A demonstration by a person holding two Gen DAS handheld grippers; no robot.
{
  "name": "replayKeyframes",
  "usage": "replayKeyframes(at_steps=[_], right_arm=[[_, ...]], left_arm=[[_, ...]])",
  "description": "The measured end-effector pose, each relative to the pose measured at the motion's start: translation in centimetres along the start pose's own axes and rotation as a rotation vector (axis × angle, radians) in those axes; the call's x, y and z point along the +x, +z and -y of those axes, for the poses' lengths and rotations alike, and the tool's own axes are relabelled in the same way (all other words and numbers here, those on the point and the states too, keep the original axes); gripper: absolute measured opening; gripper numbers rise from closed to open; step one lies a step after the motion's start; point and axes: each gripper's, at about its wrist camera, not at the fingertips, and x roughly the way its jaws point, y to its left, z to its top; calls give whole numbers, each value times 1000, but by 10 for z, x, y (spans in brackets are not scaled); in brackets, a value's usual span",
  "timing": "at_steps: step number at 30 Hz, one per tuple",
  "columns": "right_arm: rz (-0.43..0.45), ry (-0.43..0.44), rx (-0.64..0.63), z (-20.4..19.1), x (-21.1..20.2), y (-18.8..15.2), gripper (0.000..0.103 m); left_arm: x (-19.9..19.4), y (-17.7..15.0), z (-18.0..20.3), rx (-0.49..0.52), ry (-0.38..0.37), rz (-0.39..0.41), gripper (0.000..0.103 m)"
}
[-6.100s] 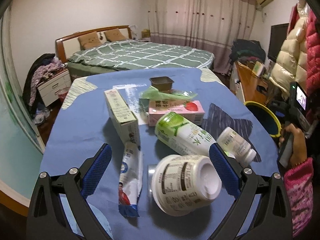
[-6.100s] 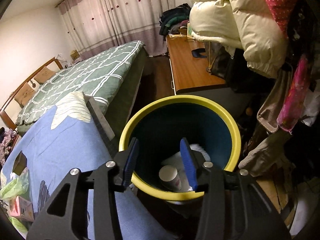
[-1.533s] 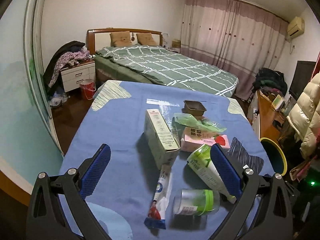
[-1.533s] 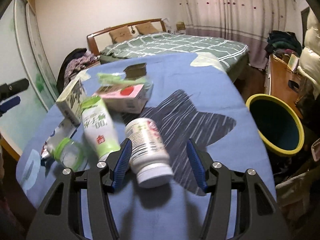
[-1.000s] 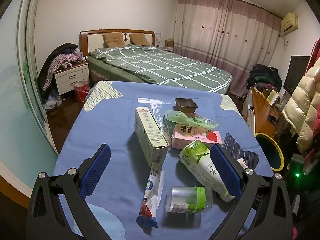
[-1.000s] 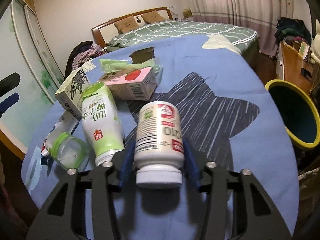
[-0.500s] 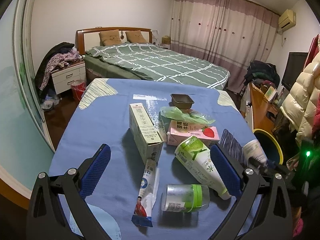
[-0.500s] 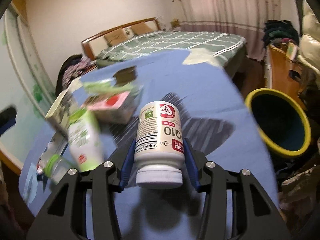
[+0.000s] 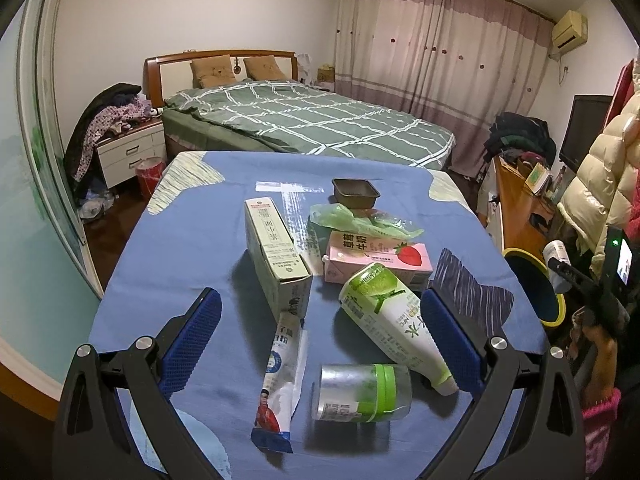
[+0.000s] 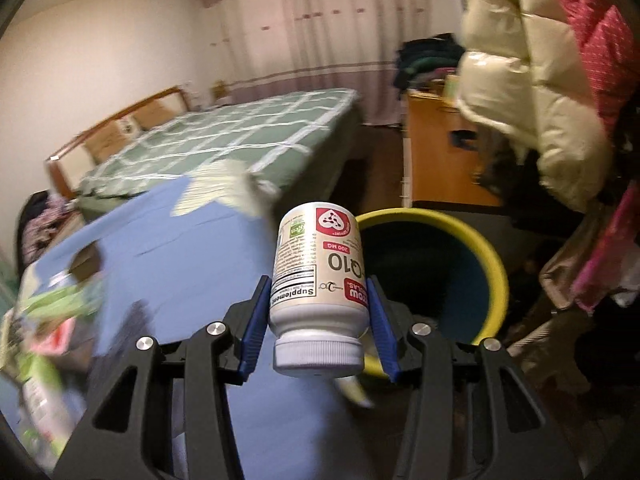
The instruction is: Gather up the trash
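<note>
My right gripper (image 10: 318,328) is shut on a white supplement bottle (image 10: 318,276), cap toward the camera, held in the air at the near rim of the yellow-rimmed bin (image 10: 492,264). The bottle (image 9: 557,255) and bin (image 9: 534,292) also show at the right of the left wrist view. My left gripper (image 9: 318,342) is open above the blue table (image 9: 180,280), over a clear jar with a green lid (image 9: 360,394), a green-white bottle (image 9: 390,316) and a sachet (image 9: 280,380).
On the table also lie a tall carton (image 9: 276,256), a pink strawberry milk box (image 9: 378,256), a green plastic bag (image 9: 356,222) and a brown tray (image 9: 355,192). A bed (image 9: 304,120) stands behind. A wooden desk (image 10: 444,152) and hanging coats (image 10: 532,92) flank the bin.
My right gripper closed on the white bottle, lifted it off the table and swung it right toward the bin. My left gripper stayed open above the table.
</note>
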Motion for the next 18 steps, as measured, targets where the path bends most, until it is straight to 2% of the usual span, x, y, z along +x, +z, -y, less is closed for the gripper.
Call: replayKeyframes(at_steps=[7, 18], right_arm=[[-47, -100, 56, 25, 40, 8, 45], [-43, -172, 68, 27, 45, 14, 48]], left_arm=[[5, 0, 2, 5, -2, -7, 98], [8, -2, 3, 4, -5, -15, 98]])
